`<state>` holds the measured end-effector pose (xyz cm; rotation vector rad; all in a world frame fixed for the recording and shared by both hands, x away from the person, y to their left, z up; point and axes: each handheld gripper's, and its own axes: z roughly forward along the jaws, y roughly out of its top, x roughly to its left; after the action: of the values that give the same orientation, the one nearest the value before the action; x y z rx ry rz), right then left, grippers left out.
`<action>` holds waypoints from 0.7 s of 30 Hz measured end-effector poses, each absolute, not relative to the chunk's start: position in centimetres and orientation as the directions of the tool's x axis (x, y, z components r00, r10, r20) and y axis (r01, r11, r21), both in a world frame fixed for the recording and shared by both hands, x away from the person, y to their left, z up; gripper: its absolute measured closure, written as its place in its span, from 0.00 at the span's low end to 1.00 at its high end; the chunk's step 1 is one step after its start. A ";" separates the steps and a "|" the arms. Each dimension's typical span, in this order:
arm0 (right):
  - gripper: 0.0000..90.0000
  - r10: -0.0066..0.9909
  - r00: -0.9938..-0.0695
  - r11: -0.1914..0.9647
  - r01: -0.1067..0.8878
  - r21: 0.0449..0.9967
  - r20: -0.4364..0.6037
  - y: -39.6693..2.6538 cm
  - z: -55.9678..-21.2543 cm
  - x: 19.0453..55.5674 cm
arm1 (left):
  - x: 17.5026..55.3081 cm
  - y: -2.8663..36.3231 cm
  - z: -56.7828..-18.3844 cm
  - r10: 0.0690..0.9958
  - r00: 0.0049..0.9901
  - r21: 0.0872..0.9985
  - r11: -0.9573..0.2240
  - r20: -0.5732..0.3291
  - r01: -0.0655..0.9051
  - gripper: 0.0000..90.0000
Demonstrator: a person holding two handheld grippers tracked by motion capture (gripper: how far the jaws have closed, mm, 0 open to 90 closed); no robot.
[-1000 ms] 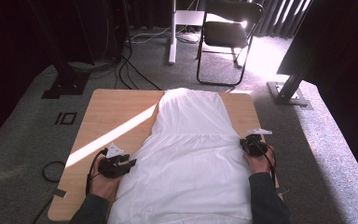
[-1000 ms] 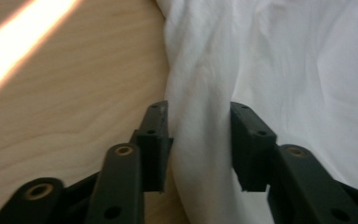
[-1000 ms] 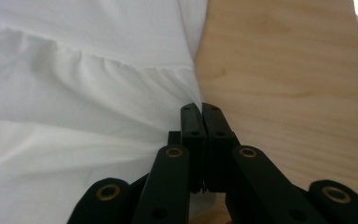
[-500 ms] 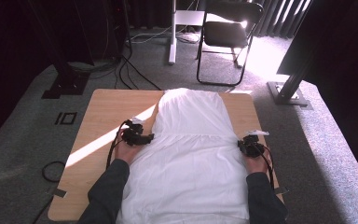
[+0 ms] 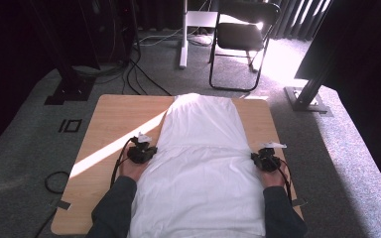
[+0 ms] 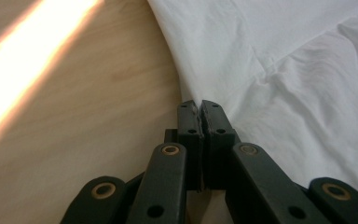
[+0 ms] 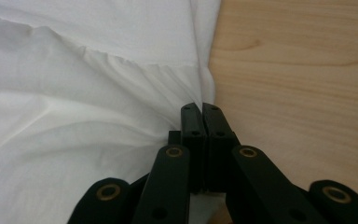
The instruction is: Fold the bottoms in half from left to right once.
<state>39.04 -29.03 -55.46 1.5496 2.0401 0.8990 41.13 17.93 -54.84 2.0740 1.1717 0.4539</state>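
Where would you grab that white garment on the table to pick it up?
Probably at its side edges. The white garment lies flat on the wooden table, so only the thin hems offer a pinch. Come in low from the bare wood at each side, as the left gripper and right gripper have, jaws shut at opposite edges.

White cloth garment, plain and unpatterned, spread flat along the middle of the wooden surface. The far portion is narrower, with a rounded end near the surface's far edge; the near portion is broader and runs past the near edge. A crosswise seam or fold marks where the narrow part meets the wide part. Fine creases gather at both side edges at that level, seen in the left gripper view and the right gripper view. A sunlit stripe crosses its left edge.
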 end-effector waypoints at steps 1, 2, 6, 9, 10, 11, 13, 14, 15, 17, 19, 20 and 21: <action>0.98 0.954 -0.296 0.175 0.681 0.711 0.049 -28.9 -55.4 38.7 | 40.3 18.5 -54.9 0.846 0.531 0.721 -0.343 -0.041 0.602 0.98; 0.98 0.950 -0.308 0.185 0.687 0.703 0.050 -28.6 -55.4 38.1 | 39.7 18.7 -54.9 0.847 0.531 0.720 -0.344 -0.039 0.602 0.98; 0.98 0.934 -0.357 0.244 0.681 0.691 0.021 -27.1 -55.2 35.5 | 36.5 20.0 -54.7 0.851 0.524 0.708 -0.350 -0.033 0.614 0.99; 0.98 0.926 -0.377 0.269 0.675 0.687 0.008 -26.3 -55.2 33.2 | 33.0 21.1 -54.8 0.852 0.522 0.697 -0.357 -0.030 0.622 0.99; 0.98 0.923 -0.384 0.271 0.675 0.686 0.014 -26.1 -55.2 32.3 | 32.3 21.4 -54.8 0.851 0.523 0.692 -0.358 -0.033 0.627 0.99; 0.98 0.921 -0.389 0.273 0.677 0.684 0.017 -25.9 -55.3 31.1 | 31.3 21.8 -54.8 0.849 0.527 0.689 -0.360 -0.037 0.629 1.00; 0.98 0.918 -0.395 0.278 0.677 0.681 0.017 -25.9 -55.2 30.2 | 29.9 22.6 -54.8 0.845 0.533 0.688 -0.362 -0.043 0.629 0.99; 0.98 0.918 -0.395 0.278 0.677 0.681 0.017 -25.9 -55.2 30.2 | 29.6 22.9 -54.9 0.848 0.528 0.690 -0.353 -0.050 0.632 0.99; 0.98 0.919 -0.395 0.278 0.680 0.679 0.020 -25.9 -55.2 30.1 | 29.4 23.4 -54.9 0.852 0.521 0.693 -0.340 -0.059 0.636 0.99; 0.90 0.919 -0.393 0.273 0.685 0.676 0.027 -26.0 -55.2 30.0 | 29.7 24.2 -54.9 0.862 0.496 0.707 -0.289 -0.101 0.646 0.89; 0.77 0.926 -0.375 0.251 0.684 0.685 0.035 -26.3 -54.9 30.2 | 30.2 24.7 -54.7 0.865 0.478 0.727 -0.229 -0.153 0.647 0.83; 0.71 0.924 -0.378 0.234 0.669 0.705 0.051 -26.5 -54.5 30.4 | 30.5 24.7 -54.6 0.866 0.473 0.730 -0.214 -0.166 0.649 0.77; 0.65 0.923 -0.380 0.225 0.658 0.719 0.058 -26.6 -54.1 30.6 | 31.0 24.5 -54.4 0.872 0.468 0.729 -0.229 -0.141 0.645 0.73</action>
<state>30.58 -26.61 -54.14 1.4612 2.1236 0.9516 31.01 24.53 -54.40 1.9665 1.2608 0.3841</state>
